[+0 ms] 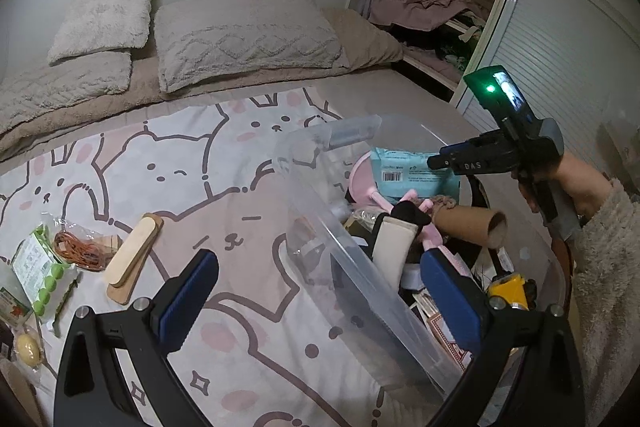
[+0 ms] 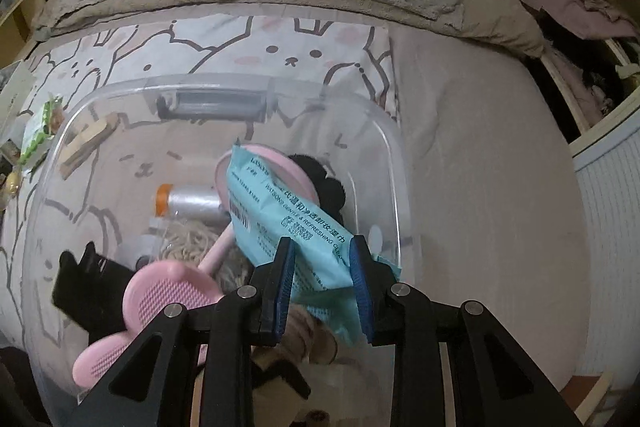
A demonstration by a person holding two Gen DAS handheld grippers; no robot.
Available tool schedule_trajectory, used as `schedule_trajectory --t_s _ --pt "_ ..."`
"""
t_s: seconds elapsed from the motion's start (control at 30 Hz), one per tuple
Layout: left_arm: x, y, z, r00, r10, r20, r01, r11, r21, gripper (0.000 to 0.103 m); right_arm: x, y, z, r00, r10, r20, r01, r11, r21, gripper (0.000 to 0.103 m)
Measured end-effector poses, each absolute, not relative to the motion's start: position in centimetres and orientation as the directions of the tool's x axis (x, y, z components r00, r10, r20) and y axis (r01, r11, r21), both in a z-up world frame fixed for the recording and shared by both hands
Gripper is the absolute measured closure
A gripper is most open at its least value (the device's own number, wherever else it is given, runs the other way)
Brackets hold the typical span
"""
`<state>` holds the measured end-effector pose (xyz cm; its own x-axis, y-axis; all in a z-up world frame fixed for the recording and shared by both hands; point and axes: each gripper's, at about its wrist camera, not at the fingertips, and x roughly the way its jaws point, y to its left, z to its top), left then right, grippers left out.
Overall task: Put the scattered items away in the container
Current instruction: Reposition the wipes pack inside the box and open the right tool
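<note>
A clear plastic bin (image 1: 360,279) (image 2: 394,163) sits on the bed, full of items: a cardboard tube (image 1: 472,225), pink brushes (image 2: 160,293), a black pouch, a yellow toy. My right gripper (image 2: 322,281) holds a teal wet-wipes pack (image 2: 288,219) (image 1: 412,171) between its pads, over the bin. My left gripper (image 1: 316,291) is open and empty, straddling the bin's left wall. On the blanket to the left lie wooden blocks (image 1: 134,257), a bag of orange string (image 1: 82,247), a green snack packet (image 1: 40,275) and a yellow egg-shaped item (image 1: 28,347).
The bed has a cartoon animal blanket (image 1: 200,187), beige pillows (image 1: 248,35) at the head, and an open wardrobe (image 1: 432,23) with clothes at the right. The right gripper's body and hand (image 1: 560,183) show over the bin in the left wrist view.
</note>
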<state>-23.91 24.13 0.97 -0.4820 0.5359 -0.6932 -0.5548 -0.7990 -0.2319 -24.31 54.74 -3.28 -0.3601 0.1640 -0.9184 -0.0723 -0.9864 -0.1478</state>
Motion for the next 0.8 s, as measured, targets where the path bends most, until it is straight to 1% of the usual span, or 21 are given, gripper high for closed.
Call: schedule_trajectory --t_s 0.1,0.2,0.3,0.57,0.7,0.8 --pt "-23.7 24.3 0.9 -0.476 0.541 -0.693 -0.554 -0.797 -0.241 0.002 -24.1 54.4 -3.0 -0.357 0.181 -0.916 -0.064 -0.983 -0.17 0.074" --pt "-23.4 24.4 1.1 -0.476 0.544 -0.691 -0.56 -0.793 -0.239 0.002 -23.1 54.2 -1.8 -0.402 0.151 -0.903 -0.081 -0.988 -0.129 0.074" --pt "-23.0 24.5 1.5 -0.482 0.539 -0.691 -0.562 -0.795 -0.229 0.002 -21.7 54.0 -0.3 -0.468 0.132 -0.874 -0.097 -0.99 -0.098 0.074" --pt "-21.8 24.8 2.6 -0.497 0.543 -0.676 -0.565 -0.794 -0.222 0.001 -16.3 51.6 3.9 -0.625 0.058 -0.779 -0.04 -0.998 -0.042 0.074" --pt "-20.9 25.0 3.1 -0.503 0.536 -0.678 -0.573 -0.794 -0.203 0.001 -13.9 50.8 4.8 -0.673 0.098 -0.734 -0.062 -0.995 -0.077 0.074" --pt "-20.1 25.2 3.7 -0.515 0.531 -0.673 -0.578 -0.795 -0.185 0.001 -12.2 50.8 5.0 -0.693 0.073 -0.717 -0.066 -0.997 -0.037 0.074"
